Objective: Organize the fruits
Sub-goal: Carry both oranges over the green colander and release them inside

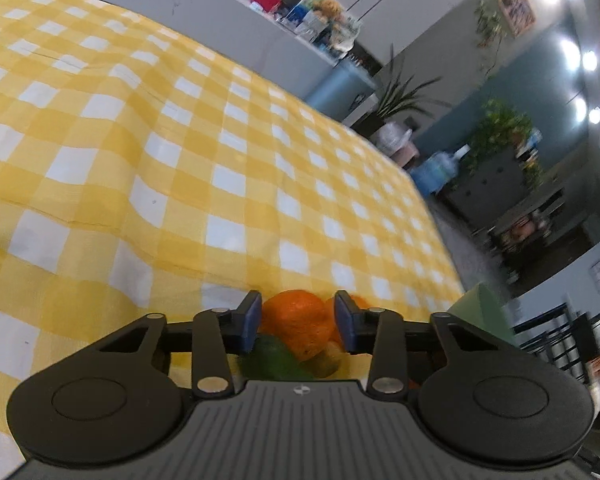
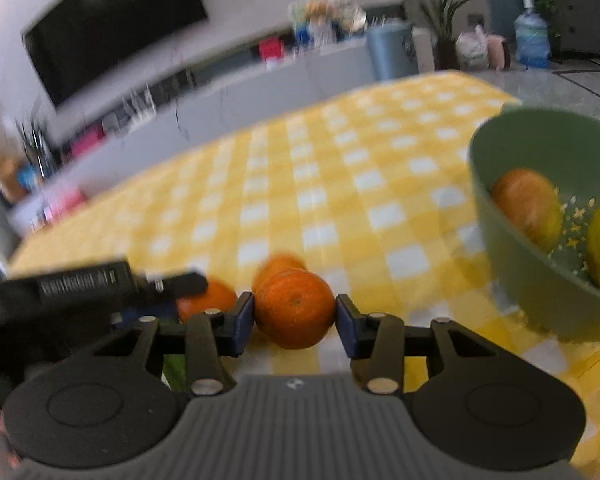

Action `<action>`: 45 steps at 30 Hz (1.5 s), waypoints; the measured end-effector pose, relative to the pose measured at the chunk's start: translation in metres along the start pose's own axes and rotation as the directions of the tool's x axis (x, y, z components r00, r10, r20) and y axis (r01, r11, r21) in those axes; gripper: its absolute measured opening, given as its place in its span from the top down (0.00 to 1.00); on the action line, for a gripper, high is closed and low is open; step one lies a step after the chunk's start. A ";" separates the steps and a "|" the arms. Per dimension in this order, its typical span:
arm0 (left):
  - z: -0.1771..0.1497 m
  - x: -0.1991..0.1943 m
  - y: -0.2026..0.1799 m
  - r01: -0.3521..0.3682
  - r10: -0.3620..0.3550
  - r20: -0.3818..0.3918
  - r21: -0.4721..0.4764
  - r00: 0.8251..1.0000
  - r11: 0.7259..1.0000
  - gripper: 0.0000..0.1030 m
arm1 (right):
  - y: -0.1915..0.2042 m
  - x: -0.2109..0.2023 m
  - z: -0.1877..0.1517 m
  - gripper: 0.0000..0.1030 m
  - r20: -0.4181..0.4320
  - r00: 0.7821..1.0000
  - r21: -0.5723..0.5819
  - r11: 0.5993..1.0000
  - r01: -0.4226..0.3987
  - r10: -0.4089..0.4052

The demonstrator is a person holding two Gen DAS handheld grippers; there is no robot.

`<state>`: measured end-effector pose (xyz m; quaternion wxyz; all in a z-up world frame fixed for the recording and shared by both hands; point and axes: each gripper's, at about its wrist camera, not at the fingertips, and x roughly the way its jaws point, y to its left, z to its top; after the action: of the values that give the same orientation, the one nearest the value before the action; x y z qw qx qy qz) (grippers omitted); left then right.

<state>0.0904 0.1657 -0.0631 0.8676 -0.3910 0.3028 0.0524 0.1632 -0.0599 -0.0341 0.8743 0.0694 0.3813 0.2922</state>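
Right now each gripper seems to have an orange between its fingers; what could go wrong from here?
1. The right gripper holds its orange only by the sides, so it may slip on the way to the bowl.
2. The bowl already holds two fruits; a dropped orange could knock them.
3. The left gripper works over a crowded pile: its orange touches a green fruit, which may roll.
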 end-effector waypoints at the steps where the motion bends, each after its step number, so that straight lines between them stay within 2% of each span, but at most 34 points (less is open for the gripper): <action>1: 0.001 -0.001 0.001 0.019 -0.019 -0.003 -0.013 1.000 1.000 0.60 | -0.001 -0.004 0.001 0.60 0.024 1.000 0.007 1.000 -0.002 0.002; 3: 0.002 0.002 0.002 0.014 -0.014 -0.012 -0.017 1.000 1.000 0.60 | -0.003 -0.009 0.001 0.60 0.050 0.999 0.017 1.000 -0.006 0.005; 6: 0.001 0.004 -0.004 -0.022 0.024 -0.027 0.060 0.999 0.998 0.59 | -0.003 -0.008 0.001 0.60 0.037 0.999 0.021 1.000 -0.005 0.005; 7: 0.001 0.005 -0.007 -0.035 0.038 -0.031 0.081 0.999 0.996 0.56 | -0.002 -0.006 0.001 0.60 0.025 1.000 0.017 1.000 -0.002 0.002; 8: 0.000 0.006 -0.010 -0.048 0.052 -0.039 0.102 0.998 0.994 0.47 | -0.002 -0.004 0.001 0.60 0.011 1.000 0.012 1.000 0.002 -0.002; 11: -0.004 0.013 -0.016 -0.097 0.106 -0.045 0.160 0.993 0.982 0.39 | 0.001 -0.002 0.000 0.60 -0.004 1.000 -0.009 1.000 0.015 -0.015; 13: -0.005 0.020 -0.015 -0.128 0.141 -0.069 0.165 0.988 0.978 0.37 | 0.001 -0.002 -0.001 0.60 -0.002 1.000 -0.014 1.000 0.010 -0.010; 16: -0.006 0.019 -0.013 -0.119 0.130 -0.059 0.167 0.990 0.979 0.36 | 0.001 -0.003 -0.001 0.60 -0.001 1.000 -0.012 1.000 0.011 -0.011; 17: -0.005 0.018 -0.011 -0.114 0.124 -0.061 0.154 0.990 0.982 0.40 | 0.001 -0.003 -0.001 0.60 -0.003 1.000 -0.010 1.000 0.013 -0.013; 18: -0.005 0.017 -0.009 -0.113 0.122 -0.059 0.141 0.991 0.984 0.48 | 0.001 -0.003 -0.001 0.60 -0.005 1.000 -0.007 1.000 0.012 -0.012; 20: -0.003 0.017 -0.003 -0.121 0.127 -0.052 0.111 0.991 0.986 0.56 | 0.001 -0.003 -0.001 0.60 -0.005 1.000 -0.007 1.000 0.011 -0.011; 24: 0.002 0.017 0.010 -0.070 0.072 -0.054 0.043 0.996 0.997 0.56 | 0.002 -0.003 -0.001 0.60 -0.005 1.000 -0.014 1.000 0.006 -0.006; 26: 0.004 0.016 0.013 -0.062 0.065 -0.059 0.043 0.996 0.997 0.54 | 0.003 -0.001 0.000 0.60 -0.008 1.000 -0.015 1.000 0.004 -0.004; 30: 0.005 0.012 0.010 -0.081 0.082 -0.006 0.048 0.997 0.996 0.39 | 0.001 0.000 0.001 0.60 -0.014 1.000 -0.009 1.000 0.005 -0.005; 35: 0.002 0.011 -0.002 -0.078 0.074 0.034 0.134 0.997 0.988 0.29 | 0.002 0.003 0.000 0.60 -0.026 1.000 -0.010 1.000 0.006 -0.007; 38: -0.003 0.018 -0.011 -0.112 0.108 0.032 0.179 0.994 0.977 0.29 | 0.002 0.004 0.001 0.60 -0.026 1.000 -0.012 1.000 0.006 -0.006; 40: -0.007 0.021 -0.014 -0.159 0.149 0.063 0.196 0.987 0.968 0.31 | 0.001 0.005 0.001 0.60 -0.027 1.000 -0.011 1.000 0.004 -0.005; 42: -0.011 0.023 -0.015 -0.165 0.150 0.083 0.216 0.985 0.962 0.34 | 0.001 0.005 0.000 0.60 -0.025 1.000 -0.008 1.000 0.004 -0.005; 43: -0.012 0.023 -0.015 -0.160 0.145 0.086 0.216 0.986 0.963 0.36 | 0.000 0.005 0.000 0.60 -0.024 1.000 -0.007 1.000 0.004 -0.004; 45: -0.014 0.021 -0.015 -0.133 0.118 0.083 0.205 0.990 0.970 0.53 | 0.000 0.005 0.000 0.60 -0.022 1.000 -0.005 1.000 0.002 -0.002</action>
<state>0.1057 0.1420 -0.0721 0.9090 -0.2754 0.3002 0.0884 0.1660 -0.0571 -0.0377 0.8705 0.0635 0.3902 0.2932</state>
